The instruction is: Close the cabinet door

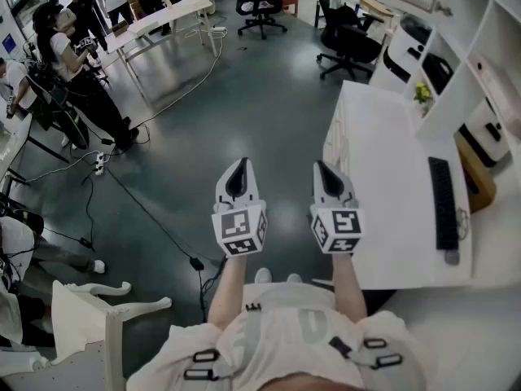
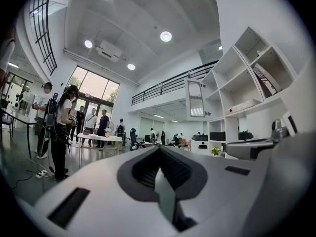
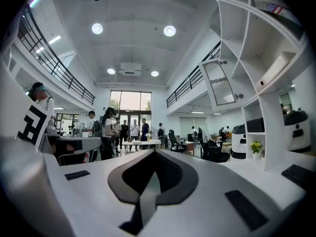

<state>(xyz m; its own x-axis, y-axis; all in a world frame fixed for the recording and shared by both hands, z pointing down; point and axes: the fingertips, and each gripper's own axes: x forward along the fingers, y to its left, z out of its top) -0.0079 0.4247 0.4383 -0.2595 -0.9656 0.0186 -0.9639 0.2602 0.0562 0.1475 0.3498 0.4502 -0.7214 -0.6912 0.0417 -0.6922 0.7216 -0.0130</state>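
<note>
An upper cabinet door point(image 3: 219, 85) with a glass panel and a small knob stands swung open from the white shelf unit point(image 3: 256, 63). The same door point(image 2: 196, 98) shows further off in the left gripper view. My left gripper point(image 1: 238, 169) point(image 2: 160, 169) and right gripper point(image 1: 327, 173) point(image 3: 150, 181) are held side by side in front of me, level, well short of the door. Both are shut with nothing between the jaws.
A white desk point(image 1: 391, 161) with a keyboard point(image 1: 444, 206) and a small yellow plant point(image 1: 422, 94) runs along the right under the shelves. Office chairs point(image 1: 346, 43) stand beyond it. People point(image 1: 73, 63) stand at the left, with cables point(image 1: 122, 190) on the floor and a white chair point(image 1: 89, 308) near my left.
</note>
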